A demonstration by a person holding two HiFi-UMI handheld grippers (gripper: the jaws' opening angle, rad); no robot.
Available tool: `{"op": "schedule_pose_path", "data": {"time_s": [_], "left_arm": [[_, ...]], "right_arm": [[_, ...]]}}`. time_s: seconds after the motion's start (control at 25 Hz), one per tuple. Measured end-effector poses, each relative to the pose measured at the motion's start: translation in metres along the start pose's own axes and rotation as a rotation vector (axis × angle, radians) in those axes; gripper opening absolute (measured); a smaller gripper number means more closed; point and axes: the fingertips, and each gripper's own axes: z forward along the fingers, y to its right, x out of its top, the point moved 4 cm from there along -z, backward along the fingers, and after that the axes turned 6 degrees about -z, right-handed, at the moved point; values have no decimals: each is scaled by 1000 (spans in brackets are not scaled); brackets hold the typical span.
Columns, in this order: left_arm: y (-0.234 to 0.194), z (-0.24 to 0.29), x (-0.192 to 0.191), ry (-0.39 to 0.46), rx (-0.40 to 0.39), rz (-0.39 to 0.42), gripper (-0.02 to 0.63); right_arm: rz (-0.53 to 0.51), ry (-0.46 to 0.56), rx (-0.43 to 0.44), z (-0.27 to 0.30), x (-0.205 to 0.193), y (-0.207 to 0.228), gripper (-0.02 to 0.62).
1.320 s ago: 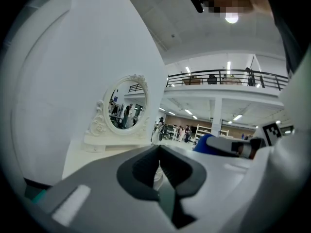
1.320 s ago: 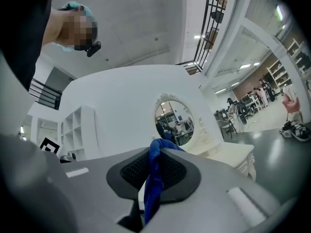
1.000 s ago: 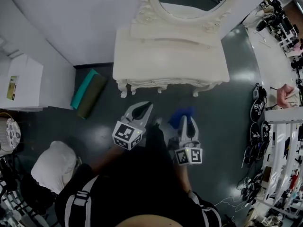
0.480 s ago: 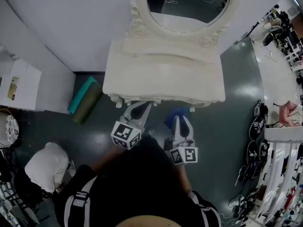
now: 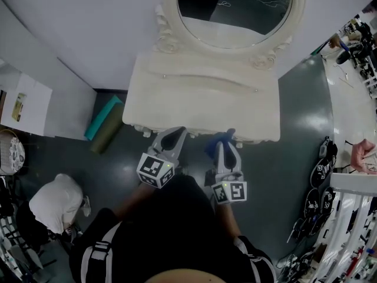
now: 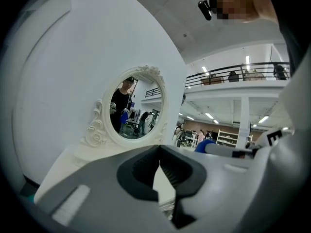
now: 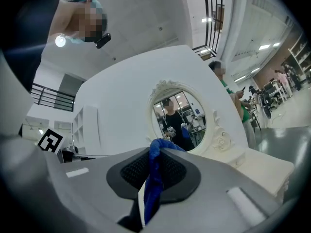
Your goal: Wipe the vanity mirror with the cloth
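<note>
- The blue cloth (image 7: 153, 178) is pinched between the pads of the right hand-held gripper (image 7: 155, 159), low in the centre of the right gripper view.
- Its long axis runs up the frame, and its bunched end pokes past the jaw tips toward the mirror (image 7: 177, 116).
- The oval mirror is seen upright, long axis vertical, at the back of the white desk (image 5: 200, 93).
- The left hand-held gripper (image 6: 159, 161) is held just beside the right one, jaw tips pressed together on nothing, at the desk's front edge.
</note>
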Motion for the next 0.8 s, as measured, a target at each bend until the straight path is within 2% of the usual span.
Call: {"op": "schedule_pose_path", "data": {"time_s": [0.24,0.48,0.64,0.8], "left_arm": [[-15,25,1,-5,7,-13,6],[-29,56,13,-10,-52,13,6],[-35,79,15,-40,-111,-19,6],[-43,90,28,-47,-139,4,6]], "right_arm": [[2,-3,-1,23,-1,14,37],[-11,4,-18,58,3,22,36],[-24,10,-53,83,9,35,36],[-31,18,-89,100,19,38,37]]}}
